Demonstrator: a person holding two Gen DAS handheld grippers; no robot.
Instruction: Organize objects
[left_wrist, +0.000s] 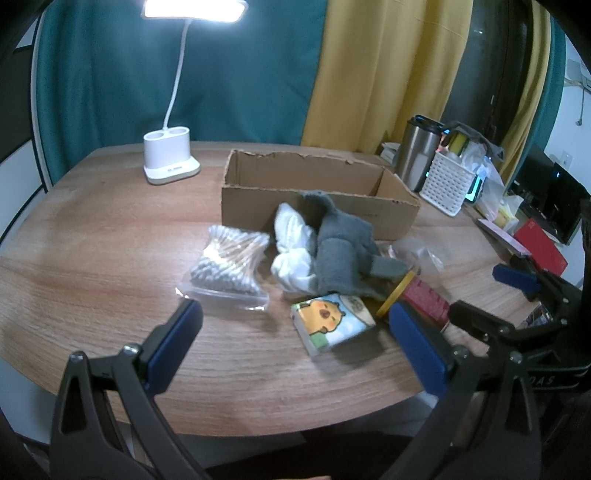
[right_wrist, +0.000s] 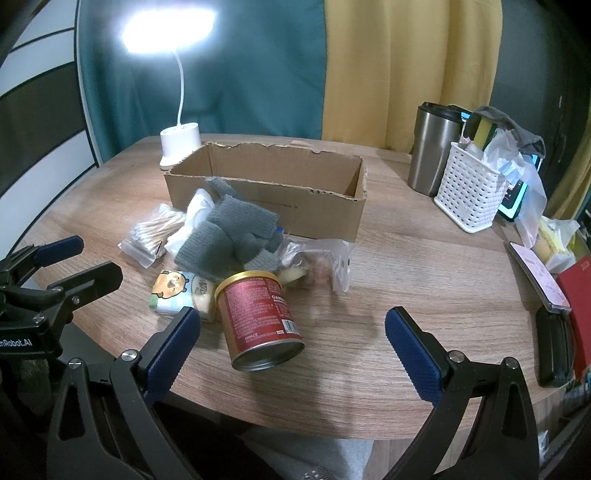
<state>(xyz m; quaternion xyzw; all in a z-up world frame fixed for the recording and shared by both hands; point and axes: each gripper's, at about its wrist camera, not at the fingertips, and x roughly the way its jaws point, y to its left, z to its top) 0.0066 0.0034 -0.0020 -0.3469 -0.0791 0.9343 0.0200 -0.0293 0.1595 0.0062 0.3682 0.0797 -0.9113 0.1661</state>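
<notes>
Your right tongs (right_wrist: 293, 345) and left tongs (left_wrist: 295, 345) are both gaping wide, gripping nothing. The open cardboard box (right_wrist: 280, 177) is waiting on the desk (right_wrist: 388, 280). Before it, the soft grey knit gloves (right_wrist: 229, 236) are draping limply; pinch a thick fold. The rigid, slippery red can (right_wrist: 260, 317) is lying sideways; clamp across its wall. Its label text is too small to read.

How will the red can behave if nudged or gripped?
The red can lies on its side on the table, so a sideways nudge would probably roll it. Its metal wall looks rigid but smooth, so pads may slip. Weight can't be judged.
</notes>
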